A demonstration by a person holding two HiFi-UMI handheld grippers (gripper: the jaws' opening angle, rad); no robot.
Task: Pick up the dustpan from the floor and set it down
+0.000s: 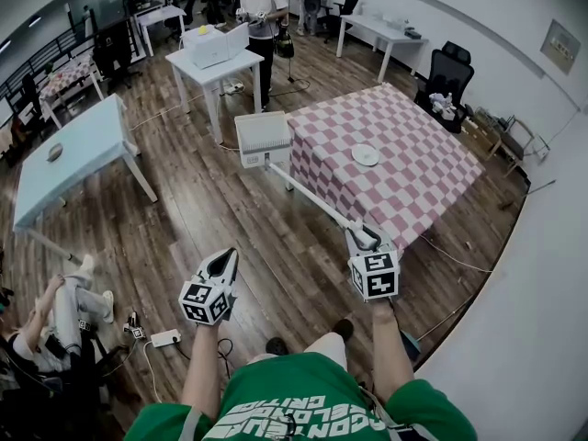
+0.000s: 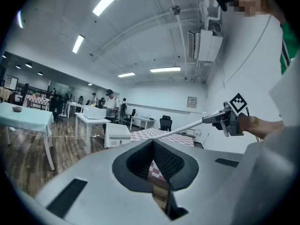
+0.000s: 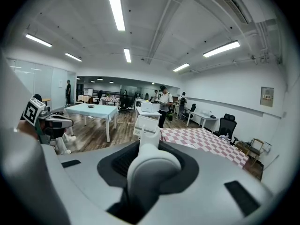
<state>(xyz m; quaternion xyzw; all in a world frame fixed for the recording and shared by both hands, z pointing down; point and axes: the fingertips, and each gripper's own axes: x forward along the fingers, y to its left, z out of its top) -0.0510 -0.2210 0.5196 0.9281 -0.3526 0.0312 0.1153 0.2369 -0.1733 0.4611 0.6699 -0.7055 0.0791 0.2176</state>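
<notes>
The wood floor [image 1: 211, 209] takes up most of the head view. The table [image 1: 413, 168] with the pink checked cloth lies at 1 o'clock from the person. The dustpan [image 1: 262, 138] is off the floor: its white pan hangs at the table's near-left corner, at 11 o'clock from the right gripper [image 1: 365, 239]. Its long handle [image 1: 312, 200] slopes back from the pan into that gripper. Whether the pan touches the cloth I cannot tell.

The right gripper view shows the jaws clamped around the handle's rounded end [image 3: 152, 165], with the pan [image 3: 146, 124] far out at 12 o'clock. The left gripper [image 1: 223, 263] sits at 9 o'clock from the right one, with its jaws pressed together on nothing.

The lift looks done, and the step in hand is the set-down. The grip is at the very end of a long handle, so the pan is likely to sag and swing with any quick wrist move. The hand should travel slowly, and the pan should be lowered by dropping the whole arm, not by tipping the wrist.

- Steer the pan clear of the table corner and cloth edge.
- If it goes on the table, keep it away from the small plate [image 1: 365, 154] at 2 o'clock from the pan.
- Let the pan's base land flat first.
- Ease the handle down before the jaws spread.
</notes>
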